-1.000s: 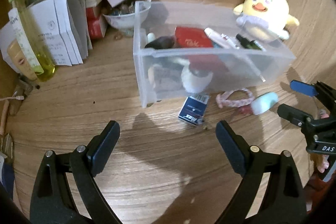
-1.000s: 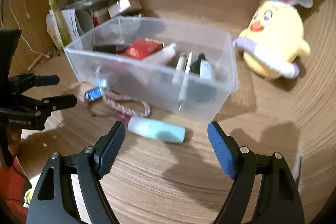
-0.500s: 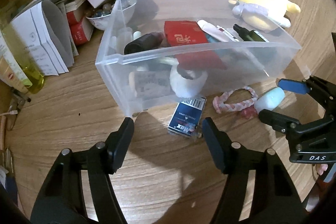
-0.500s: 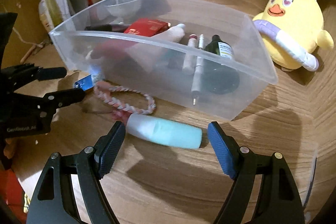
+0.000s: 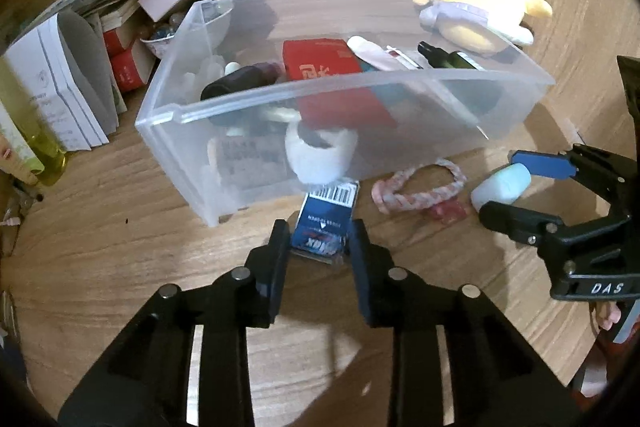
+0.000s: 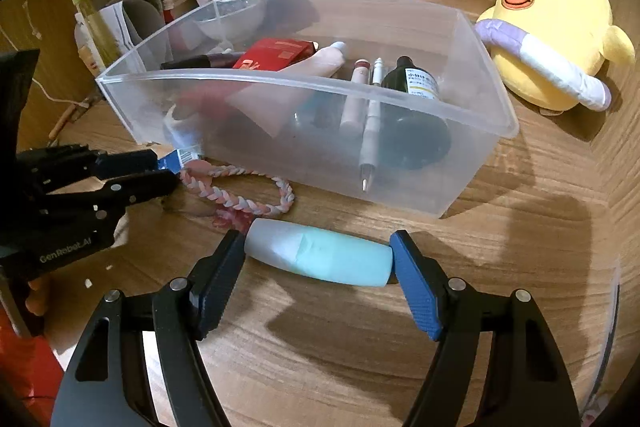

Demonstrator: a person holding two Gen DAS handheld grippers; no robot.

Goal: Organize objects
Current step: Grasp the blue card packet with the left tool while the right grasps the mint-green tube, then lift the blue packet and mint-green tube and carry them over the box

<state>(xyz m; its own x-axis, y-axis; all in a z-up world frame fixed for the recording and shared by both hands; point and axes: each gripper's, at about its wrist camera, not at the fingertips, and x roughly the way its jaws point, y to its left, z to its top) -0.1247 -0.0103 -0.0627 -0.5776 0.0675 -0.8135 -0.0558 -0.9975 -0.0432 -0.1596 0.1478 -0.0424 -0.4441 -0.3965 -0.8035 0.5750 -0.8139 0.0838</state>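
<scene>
A small blue box [image 5: 326,217] lies on the wooden table just in front of the clear plastic bin [image 5: 248,101]. My left gripper [image 5: 318,231] is closing on the box, with a pad against each of its long sides. Right of it lies a pink braided band [image 5: 420,187]. A mint tube with a white cap [image 6: 320,257] lies crosswise between the jaws of my right gripper [image 6: 318,243]. Those jaws are closing, and the pads touch the tube's two ends. The bin holds a red box, a dark bottle, pens and tubes.
A yellow plush chick [image 6: 552,43] sits behind the bin at the right. Papers [image 5: 60,95], small boxes, a bowl [image 5: 216,23] and a yellow-green bottle [image 5: 24,131] crowd the back left. Bare wood lies in front of both grippers.
My left gripper came forward to the blue box and its wide jaws narrowed onto it. The right gripper moved down over the mint tube, and its jaws drew in to the tube's ends.
</scene>
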